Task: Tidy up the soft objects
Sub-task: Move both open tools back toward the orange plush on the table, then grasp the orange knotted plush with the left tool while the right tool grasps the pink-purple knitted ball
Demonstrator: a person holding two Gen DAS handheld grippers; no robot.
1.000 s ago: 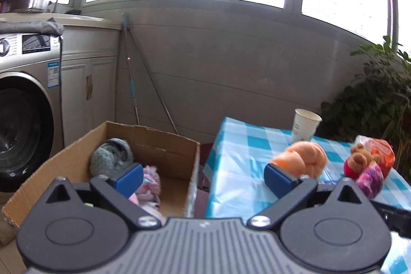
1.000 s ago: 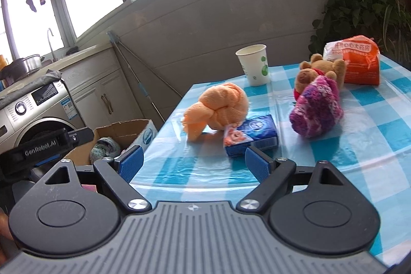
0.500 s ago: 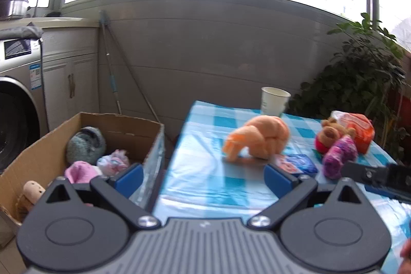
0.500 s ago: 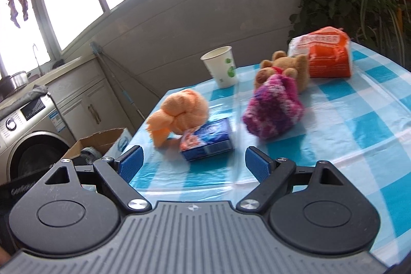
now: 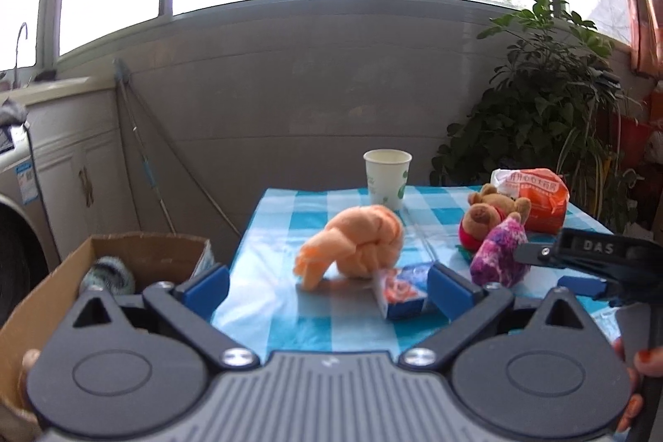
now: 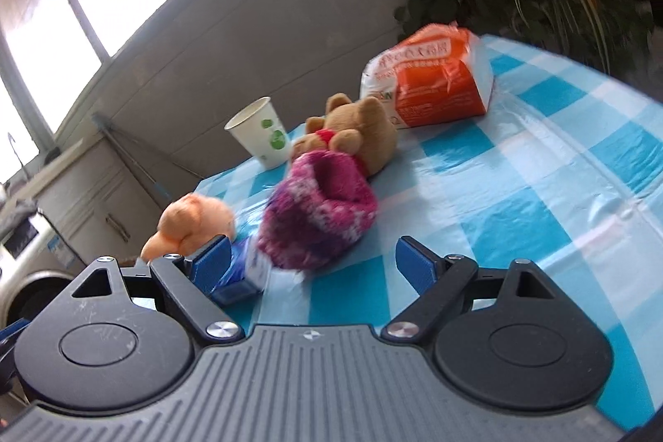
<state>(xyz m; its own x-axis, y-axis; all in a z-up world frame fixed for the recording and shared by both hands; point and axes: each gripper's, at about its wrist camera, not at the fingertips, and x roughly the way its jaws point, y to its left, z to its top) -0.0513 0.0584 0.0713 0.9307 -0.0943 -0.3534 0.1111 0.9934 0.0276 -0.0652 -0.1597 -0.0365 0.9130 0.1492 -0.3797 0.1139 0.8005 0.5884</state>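
On the blue checked tablecloth lie an orange knotted cloth, a purple-pink knitted piece and a brown teddy bear. My left gripper is open, a short way in front of the orange cloth. In the right wrist view the knitted piece lies just ahead of my open right gripper, the teddy bear behind it and the orange cloth to the left. A cardboard box left of the table holds a grey-green soft thing.
A blue packet lies beside the orange cloth. A paper cup and an orange-white bag stand at the back of the table. Potted plants fill the right corner. A washing machine is at the far left.
Both grippers have swung right, away from the box and toward the table. The right one has closed in on the knitted piece. Both stayed open.
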